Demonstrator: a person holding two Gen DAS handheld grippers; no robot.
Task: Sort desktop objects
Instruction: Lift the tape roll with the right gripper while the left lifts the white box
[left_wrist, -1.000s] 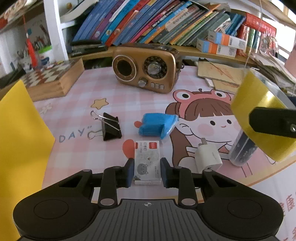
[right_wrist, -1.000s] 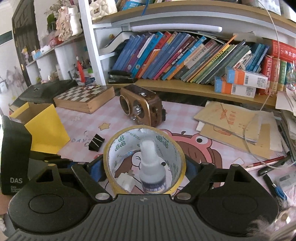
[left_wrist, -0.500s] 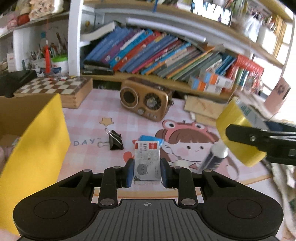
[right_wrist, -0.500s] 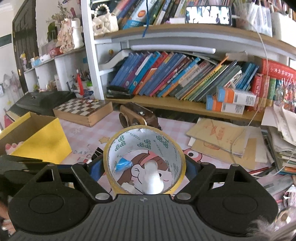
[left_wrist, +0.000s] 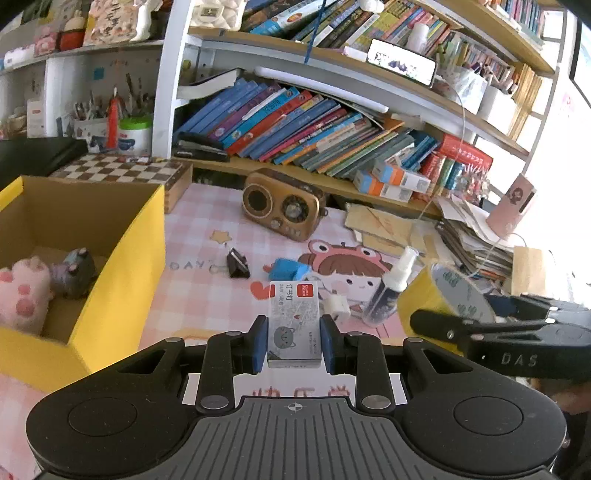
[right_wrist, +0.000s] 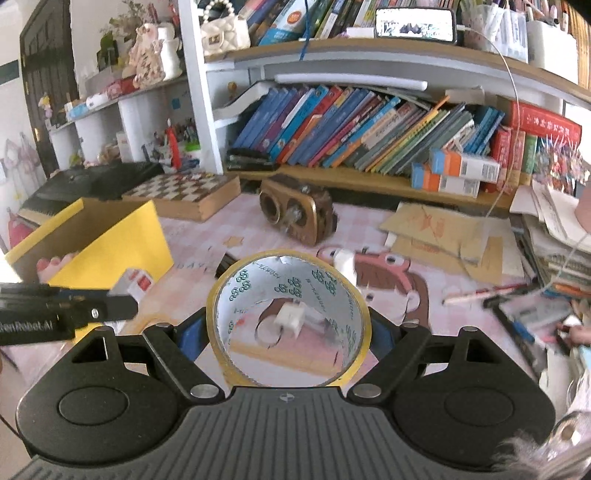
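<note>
My left gripper (left_wrist: 294, 341) is shut on a small staple box (left_wrist: 294, 321) with a red label and a cat drawing, held above the pink desk mat (left_wrist: 207, 291). My right gripper (right_wrist: 286, 332) is shut on a yellow tape roll (right_wrist: 288, 317), its jaws pressing on the roll's two sides; the same tape roll (left_wrist: 443, 299) shows at the right of the left wrist view. An open yellow box (left_wrist: 122, 273) at the left holds a pink paw toy (left_wrist: 22, 295) and a grey toy (left_wrist: 74, 271). On the mat lie a black binder clip (left_wrist: 236, 263), a blue object (left_wrist: 288, 269), a white charger plug (left_wrist: 337, 304) and a spray bottle (left_wrist: 389, 291).
A brown retro radio (left_wrist: 282, 208) stands at the back of the mat. A chessboard box (left_wrist: 122, 170) sits behind the yellow box. Cardboard sheets (right_wrist: 443, 236), stacked papers (left_wrist: 476, 236) and pens (right_wrist: 480, 293) crowd the right side. Bookshelves (right_wrist: 351, 125) line the back.
Both grippers have risen and pulled back from the mat with their loads. The left wrist view has swung left, so the inside of the yellow box now shows.
</note>
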